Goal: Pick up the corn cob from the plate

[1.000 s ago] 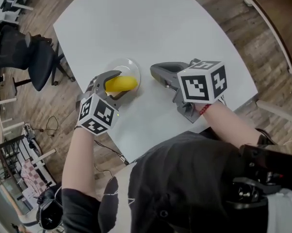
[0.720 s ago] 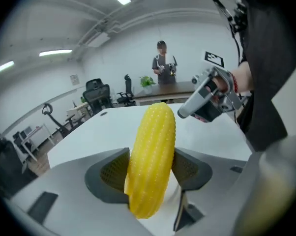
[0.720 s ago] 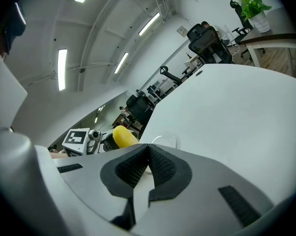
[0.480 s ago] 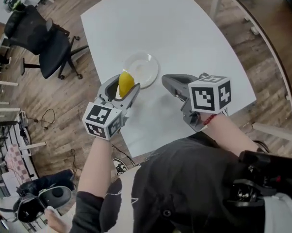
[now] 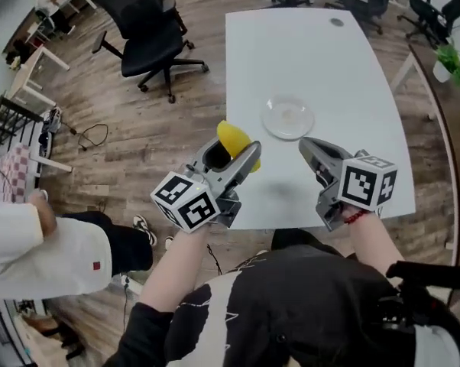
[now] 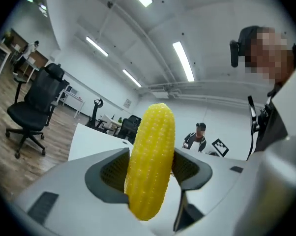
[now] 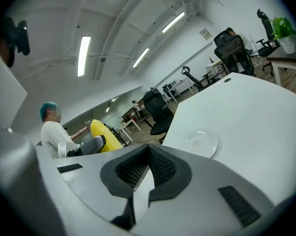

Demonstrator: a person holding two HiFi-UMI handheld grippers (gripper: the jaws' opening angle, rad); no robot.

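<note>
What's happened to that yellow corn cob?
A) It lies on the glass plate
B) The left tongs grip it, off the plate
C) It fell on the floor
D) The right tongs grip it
B: the corn cob is clamped upright in the left tongs, clear of the plate.

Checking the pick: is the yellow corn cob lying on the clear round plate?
No, the yellow corn cob is clamped in the left gripper, off the plate.
</note>
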